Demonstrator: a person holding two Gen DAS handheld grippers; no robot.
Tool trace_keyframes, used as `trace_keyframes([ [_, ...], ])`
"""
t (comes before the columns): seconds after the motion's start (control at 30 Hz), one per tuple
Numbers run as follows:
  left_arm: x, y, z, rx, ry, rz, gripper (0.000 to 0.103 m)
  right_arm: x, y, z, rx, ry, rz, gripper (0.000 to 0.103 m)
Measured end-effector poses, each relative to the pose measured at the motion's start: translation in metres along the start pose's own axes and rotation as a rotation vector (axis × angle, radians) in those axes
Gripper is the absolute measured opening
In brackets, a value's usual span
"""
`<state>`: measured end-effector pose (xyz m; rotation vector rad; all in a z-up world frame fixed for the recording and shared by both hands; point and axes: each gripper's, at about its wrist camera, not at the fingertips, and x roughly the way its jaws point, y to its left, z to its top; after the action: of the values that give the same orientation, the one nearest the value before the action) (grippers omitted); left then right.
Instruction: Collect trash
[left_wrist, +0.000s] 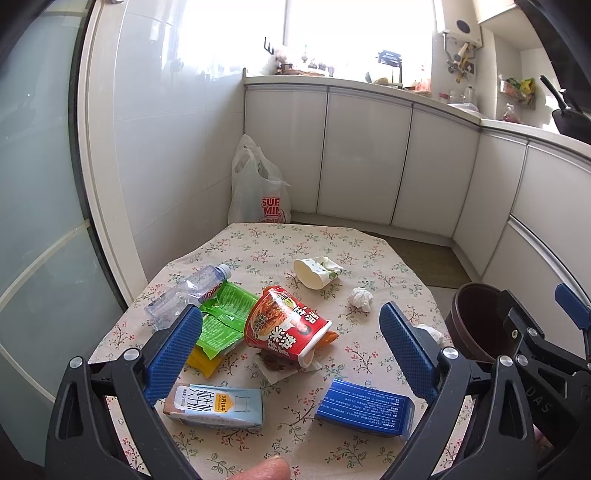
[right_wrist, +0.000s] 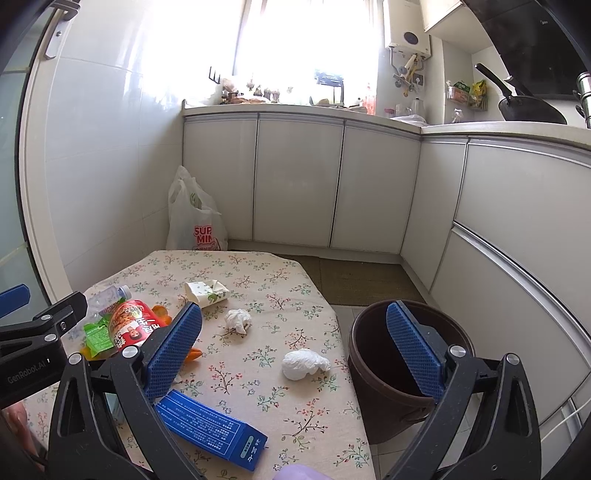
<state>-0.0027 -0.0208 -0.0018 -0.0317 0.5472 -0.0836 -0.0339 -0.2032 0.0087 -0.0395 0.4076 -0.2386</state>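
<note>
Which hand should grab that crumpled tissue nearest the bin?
Probably the right. The right tool is open, with the crumpled tissue lying between its fingers, beside the brown bin. The left tool is open too, but it faces the red noodle cup and cartons.

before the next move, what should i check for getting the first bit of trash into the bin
1. Left tool open and holding nothing: ok.
2. Right tool open and holding nothing: ok.
3. Brown bin upright beside the table with its mouth uncovered: ok.
4. Bin has room: cannot tell, the bottom is dark.
5. Nearest easy pick for the right tool, the crumpled white tissue near the bin-side table edge, lies apart from the other trash: ok.
6. Red noodle cup free to lift: not ok, it lies on its side across the green wrappers and other packets.
</note>
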Motion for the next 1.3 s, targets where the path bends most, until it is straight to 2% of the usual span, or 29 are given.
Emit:
trace_keyframes([
  [0.9,0.005,0.003,-0.004,-0.003,0.018,0.003,0.094,0.0,0.001,-0.002,-0.004,0.015,0.005,0.096],
  [1.17,0.01,0.006,-0.005,-0.016,0.045,0.019,0.094,0.011,-0.004,-0.005,0.027,0.083,0.011,0.096],
  [1.23,0.015,0.01,-0.006,-0.025,0.063,0.027,0.094,0.018,-0.006,-0.006,0.042,0.129,0.013,0.096],
  [1.3,0.021,0.016,-0.006,-0.041,0.093,0.046,0.094,0.03,-0.011,-0.009,0.076,0.213,0.036,0.096],
])
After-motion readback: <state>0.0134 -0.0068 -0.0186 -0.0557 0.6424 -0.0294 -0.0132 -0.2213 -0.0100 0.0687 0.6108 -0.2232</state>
